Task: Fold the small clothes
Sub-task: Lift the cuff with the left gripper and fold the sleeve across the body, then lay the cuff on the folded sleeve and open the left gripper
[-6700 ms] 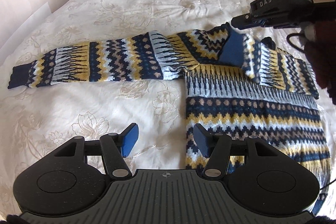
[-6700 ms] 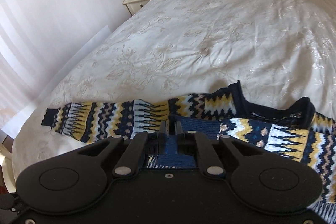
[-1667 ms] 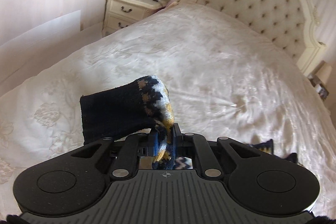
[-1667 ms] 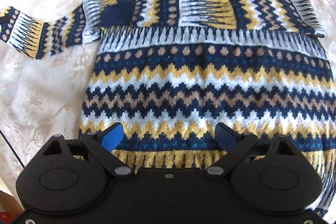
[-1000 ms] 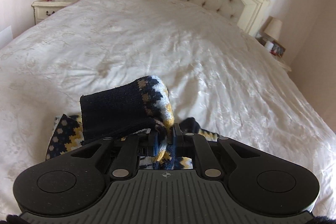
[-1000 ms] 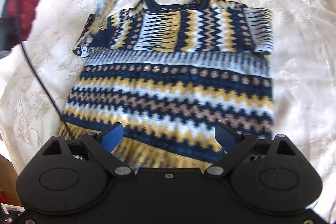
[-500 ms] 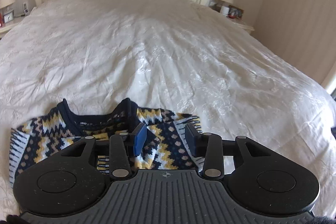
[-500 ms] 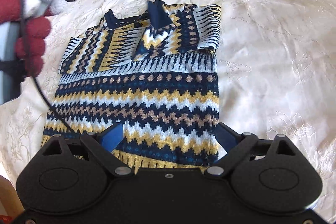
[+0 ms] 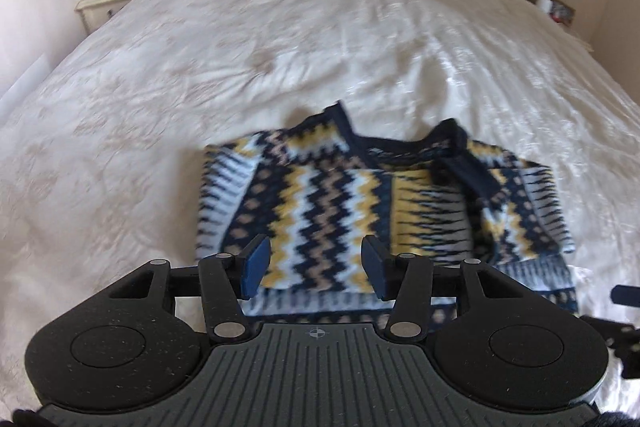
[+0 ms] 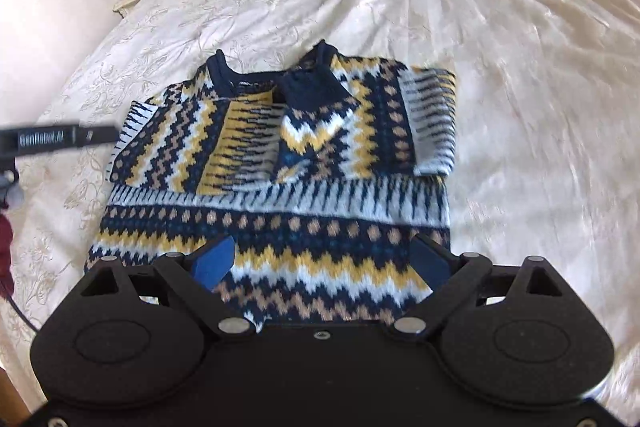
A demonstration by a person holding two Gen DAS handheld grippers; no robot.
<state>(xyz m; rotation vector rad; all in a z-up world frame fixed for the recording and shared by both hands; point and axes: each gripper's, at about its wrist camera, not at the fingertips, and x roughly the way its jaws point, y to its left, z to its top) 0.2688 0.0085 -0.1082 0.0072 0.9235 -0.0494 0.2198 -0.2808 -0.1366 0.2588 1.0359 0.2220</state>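
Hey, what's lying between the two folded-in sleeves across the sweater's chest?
In the right wrist view, the navy cuff of one sleeve lies bunched at mid-chest of the sweater, just below the neckline.

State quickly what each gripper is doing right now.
Left gripper: open, holding nothing, above the sweater.
Right gripper: open, holding nothing.

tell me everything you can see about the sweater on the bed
The sweater is a thick knit in navy, yellow, tan and pale blue zigzag and dot bands, with a navy ribbed collar. It lies flat on the cream bedspread, both sleeves folded across the chest, one navy cuff uppermost. Neither open gripper touches it.
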